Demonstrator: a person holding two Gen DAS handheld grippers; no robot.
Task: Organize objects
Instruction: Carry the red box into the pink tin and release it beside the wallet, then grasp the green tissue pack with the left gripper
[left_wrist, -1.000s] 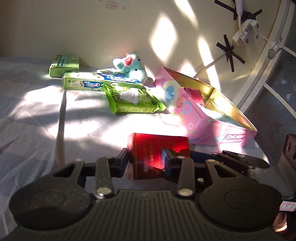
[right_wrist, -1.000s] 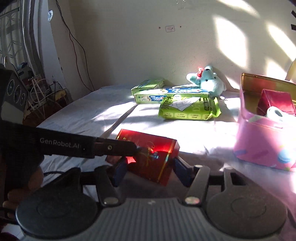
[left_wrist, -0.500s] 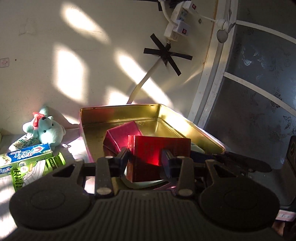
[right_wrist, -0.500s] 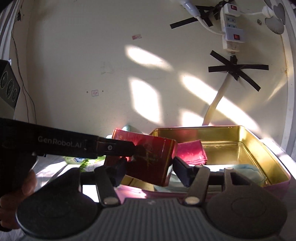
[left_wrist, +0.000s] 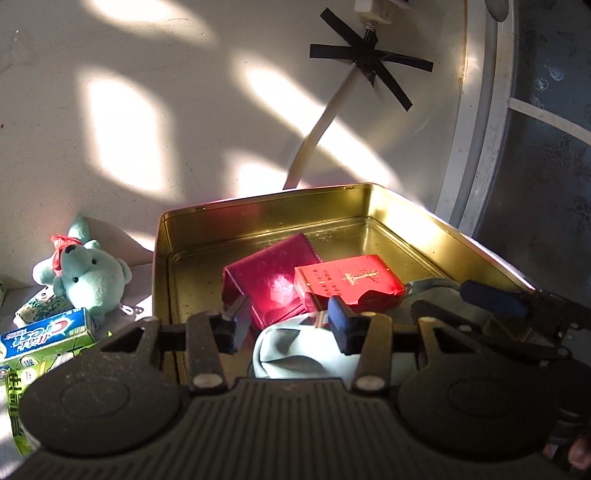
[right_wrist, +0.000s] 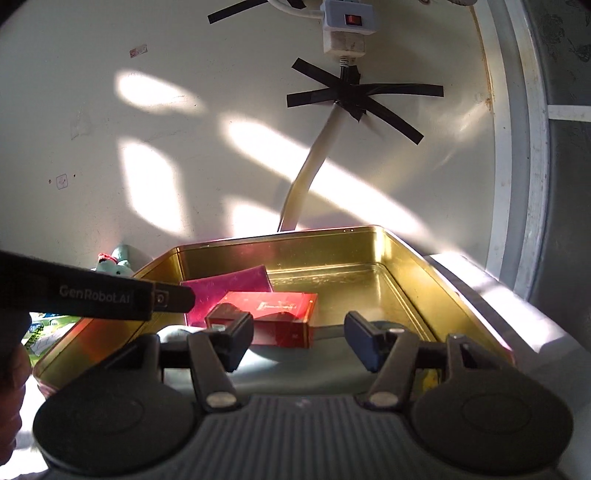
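Red box (left_wrist: 349, 282) lying inside gold tin (left_wrist: 258, 218), touching magenta pouch (left_wrist: 269, 278) at its 9 o'clock, left tongs (left_wrist: 286, 319) opening off it, right tongs (right_wrist: 298, 330) spread, empty

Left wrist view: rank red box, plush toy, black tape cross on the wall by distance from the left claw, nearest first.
1. Red box: inside the gold tin, just ahead of the left claw, whose jaws are opening with nothing between them.
2. Plush toy: outside the tin, off to the left by the wall.
3. Black tape cross: high on the wall, upper right.
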